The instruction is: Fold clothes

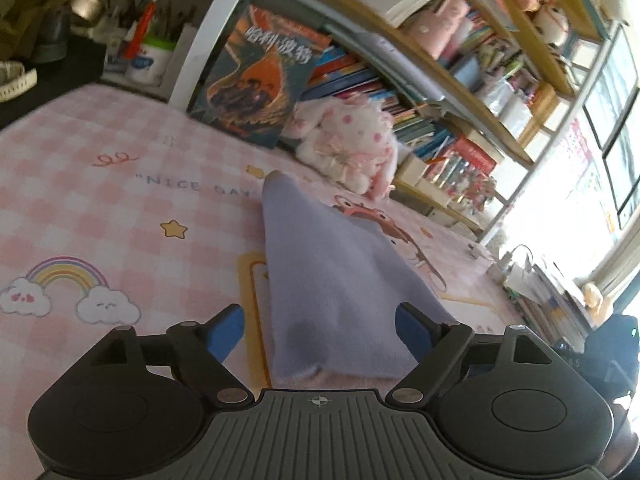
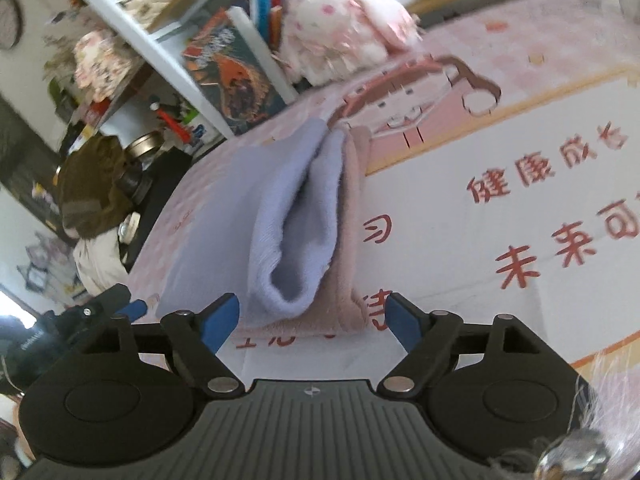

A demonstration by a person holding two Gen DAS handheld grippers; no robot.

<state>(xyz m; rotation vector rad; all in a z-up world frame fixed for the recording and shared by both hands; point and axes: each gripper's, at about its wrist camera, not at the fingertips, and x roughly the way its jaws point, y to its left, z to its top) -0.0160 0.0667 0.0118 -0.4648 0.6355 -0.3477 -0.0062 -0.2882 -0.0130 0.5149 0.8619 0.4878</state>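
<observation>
"NICE DAY" on pink checked sheet [image 1: 120, 200]

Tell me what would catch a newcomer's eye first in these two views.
A folded lilac cloth lies mid-frame on the pink checked bedsheet, between open blue jaws, with a pink layer under it in the right view. Behind it sits a spotted plush toy beside a leaning book.

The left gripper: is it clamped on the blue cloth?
No. The left gripper has its jaws wide apart, and the folded blue cloth lies between them on the pink sheet, unpressed.
</observation>
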